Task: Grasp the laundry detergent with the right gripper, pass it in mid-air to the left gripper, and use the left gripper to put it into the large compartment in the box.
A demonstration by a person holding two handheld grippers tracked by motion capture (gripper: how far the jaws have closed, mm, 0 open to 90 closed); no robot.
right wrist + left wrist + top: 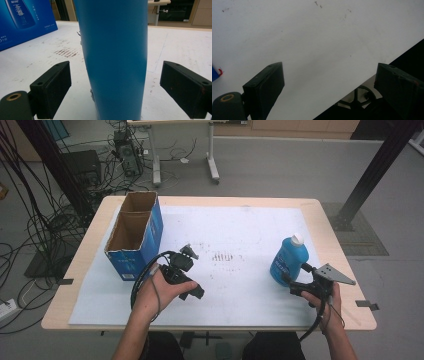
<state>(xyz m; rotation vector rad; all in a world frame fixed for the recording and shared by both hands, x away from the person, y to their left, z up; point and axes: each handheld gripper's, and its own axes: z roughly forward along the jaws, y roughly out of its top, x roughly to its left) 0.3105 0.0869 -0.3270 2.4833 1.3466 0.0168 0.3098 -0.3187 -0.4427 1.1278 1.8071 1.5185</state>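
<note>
While both hands wait at the near edge of the table (pixel 330 320), the right claw (pixel 292 282) stands wide with its pads either side of the upright blue bottle (pixel 289 260), not yet pressing it, apparently lined up for a grasp. To the left, the left claw (pixel 187 252) hangs wide and empty above the white sheet (pixel 240 227), seemingly kept out of the way. Farther back at the left, an open blue carton (pixel 135 240) stands ready, probably the bottle's destination.
</note>
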